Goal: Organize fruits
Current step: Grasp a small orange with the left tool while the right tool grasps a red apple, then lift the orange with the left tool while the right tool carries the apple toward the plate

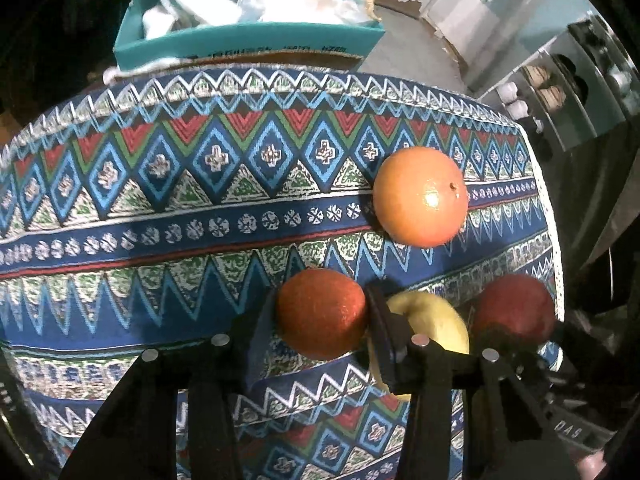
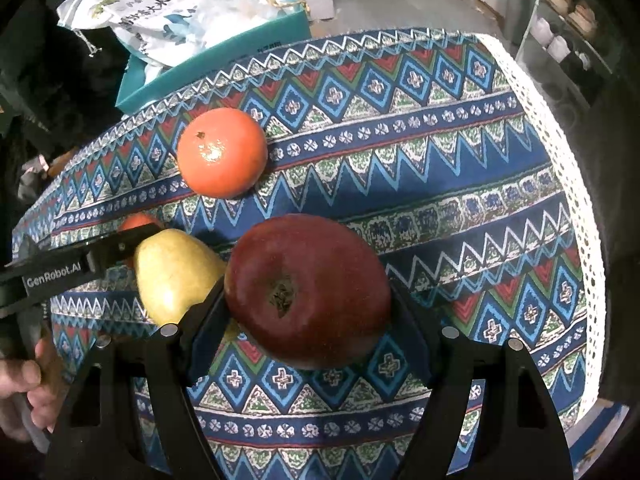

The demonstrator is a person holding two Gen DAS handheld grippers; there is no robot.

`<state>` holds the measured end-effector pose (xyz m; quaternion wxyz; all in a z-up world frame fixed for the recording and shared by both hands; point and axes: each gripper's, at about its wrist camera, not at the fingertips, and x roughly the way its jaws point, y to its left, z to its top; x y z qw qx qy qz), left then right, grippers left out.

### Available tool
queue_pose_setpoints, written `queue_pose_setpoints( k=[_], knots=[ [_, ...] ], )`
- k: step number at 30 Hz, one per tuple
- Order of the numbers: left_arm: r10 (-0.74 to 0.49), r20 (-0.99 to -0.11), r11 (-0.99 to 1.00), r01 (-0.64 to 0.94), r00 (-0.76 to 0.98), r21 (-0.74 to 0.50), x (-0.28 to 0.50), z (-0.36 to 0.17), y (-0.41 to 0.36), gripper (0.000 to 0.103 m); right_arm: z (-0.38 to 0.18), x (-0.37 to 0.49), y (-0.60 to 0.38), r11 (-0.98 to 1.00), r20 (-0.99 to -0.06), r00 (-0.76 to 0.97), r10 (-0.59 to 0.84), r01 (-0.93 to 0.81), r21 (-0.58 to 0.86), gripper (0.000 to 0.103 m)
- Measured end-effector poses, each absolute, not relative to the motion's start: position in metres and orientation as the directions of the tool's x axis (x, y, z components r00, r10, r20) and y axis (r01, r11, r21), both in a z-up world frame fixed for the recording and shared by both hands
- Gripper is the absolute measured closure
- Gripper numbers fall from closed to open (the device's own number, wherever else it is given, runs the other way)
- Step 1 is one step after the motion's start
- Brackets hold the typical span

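Your left tool [image 1: 322, 316] clamps an orange [image 1: 320, 312], right tool [image 2: 308, 292] an apple [image 2: 308, 288]; pear [image 2: 172, 276] and far orange [image 2: 222, 152] remain on the counter [image 2: 460, 208].

On the tablecloth [image 2: 460, 184], four fruits are gathered. The apple [image 2: 308, 292] is set nearest the right edge, with the pear [image 2: 172, 276] just beside it on the left. The small orange [image 1: 320, 312] is placed left of the pear. The large orange [image 2: 222, 152] is set farther back. Behind the far edge, a box [image 1: 248, 44] is placed.
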<state>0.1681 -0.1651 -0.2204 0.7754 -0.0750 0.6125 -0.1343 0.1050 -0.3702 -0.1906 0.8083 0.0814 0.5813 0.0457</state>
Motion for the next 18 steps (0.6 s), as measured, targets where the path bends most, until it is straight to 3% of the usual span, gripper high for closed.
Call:
queue_pose_setpoints(
  k=[18],
  knots=[
    [-0.238,-0.903,0.958,0.239,0.357,-0.158,0.126,-0.154,-0.149,0.057,-0.142,0.092,-0.348,0.99,-0.896,0.421,0.14,-0.061,0.126,0.027]
  ],
)
